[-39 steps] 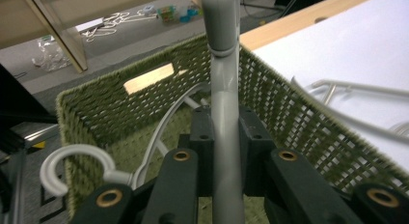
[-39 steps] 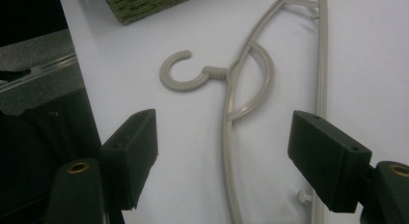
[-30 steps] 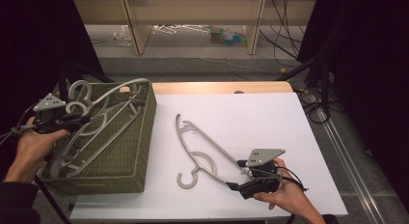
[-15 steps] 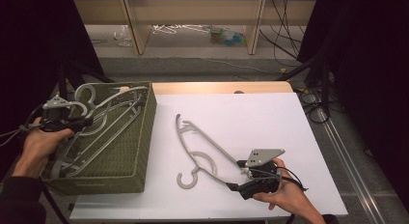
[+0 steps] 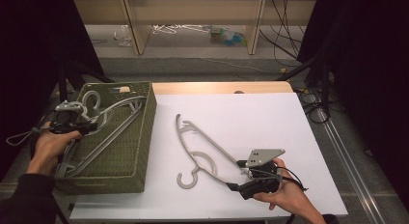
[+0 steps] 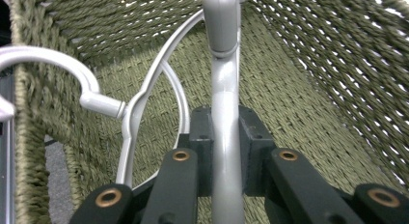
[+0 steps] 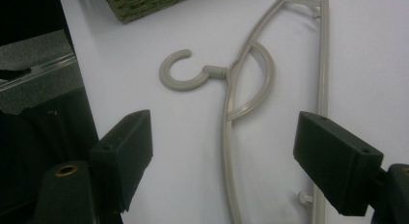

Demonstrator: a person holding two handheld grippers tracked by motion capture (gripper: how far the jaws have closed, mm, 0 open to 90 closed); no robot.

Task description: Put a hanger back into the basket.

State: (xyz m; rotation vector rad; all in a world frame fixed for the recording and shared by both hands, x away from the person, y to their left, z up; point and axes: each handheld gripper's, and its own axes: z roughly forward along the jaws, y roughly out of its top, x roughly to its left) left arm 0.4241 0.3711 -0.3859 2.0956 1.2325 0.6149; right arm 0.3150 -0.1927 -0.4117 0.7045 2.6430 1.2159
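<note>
Left tongs (image 5: pixel 91 126) clamp a grey hanger (image 6: pixel 225 113) inside the basket (image 5: pixel 130 151); right tongs (image 7: pixel 222 151) gape, straddling another hanger (image 7: pixel 231 96).

A glossy, smooth grey plastic hanger (image 6: pixel 225 103) gleams inside a coarse, matt olive woven basket (image 5: pixel 126 151). A duller beige plastic hanger (image 5: pixel 202 154) lies on the smooth, matt white tabletop (image 5: pixel 251 118), edged in pale wood.
</note>
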